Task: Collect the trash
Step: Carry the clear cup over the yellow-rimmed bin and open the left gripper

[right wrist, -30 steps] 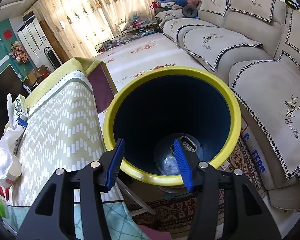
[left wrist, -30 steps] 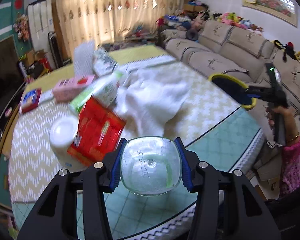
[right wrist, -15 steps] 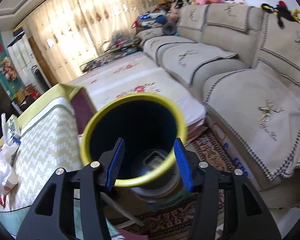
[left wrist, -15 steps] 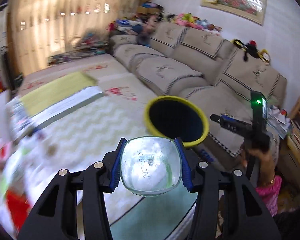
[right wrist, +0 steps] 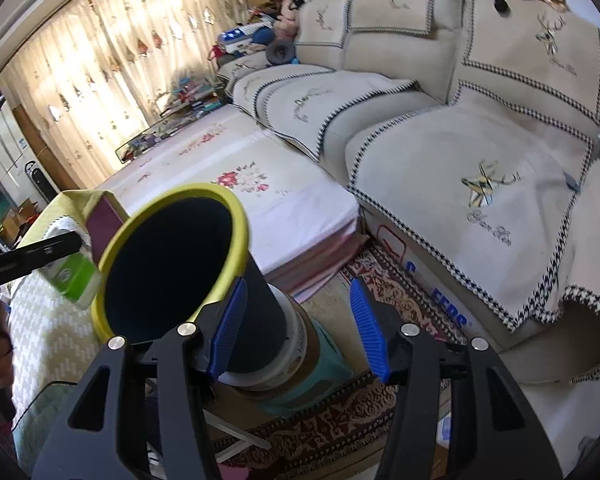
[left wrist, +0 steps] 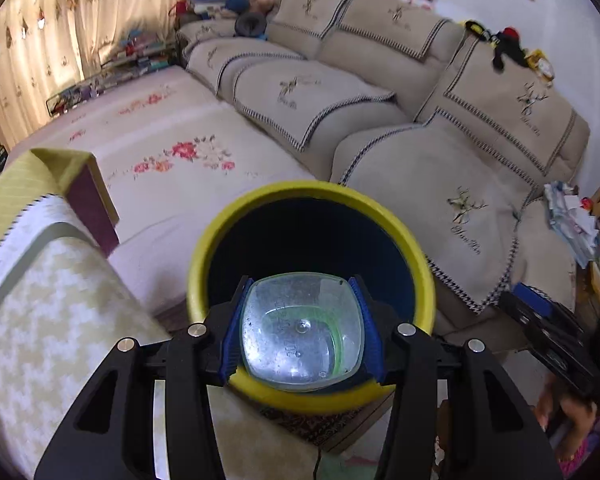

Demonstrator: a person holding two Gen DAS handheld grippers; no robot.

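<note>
My left gripper (left wrist: 300,280) is shut on a clear plastic bottle (left wrist: 302,330) that I see bottom-on, with a green label inside. The bottle hangs just over the near rim of a dark bin with a yellow rim (left wrist: 312,196). In the right wrist view the bin (right wrist: 172,264) stands at the left, tilted in the picture, and the green-labelled bottle (right wrist: 70,276) hangs at its left rim under a black finger of the left gripper. My right gripper (right wrist: 298,282) is open and empty, with its left finger beside the bin's outer wall.
The bin rests on a white and teal stand (right wrist: 316,364) on a patterned rug (right wrist: 384,288). A table with a chevron cloth (left wrist: 52,320) lies to the left. A floral-sheeted mattress (left wrist: 172,160) and a beige sofa (left wrist: 460,184) lie beyond. A hand (left wrist: 568,412) shows at the lower right.
My left gripper has swung with the bottle from over the cluttered table to just above the bin. My right gripper has drawn off to the right, so the bin slid left out of its jaws.
</note>
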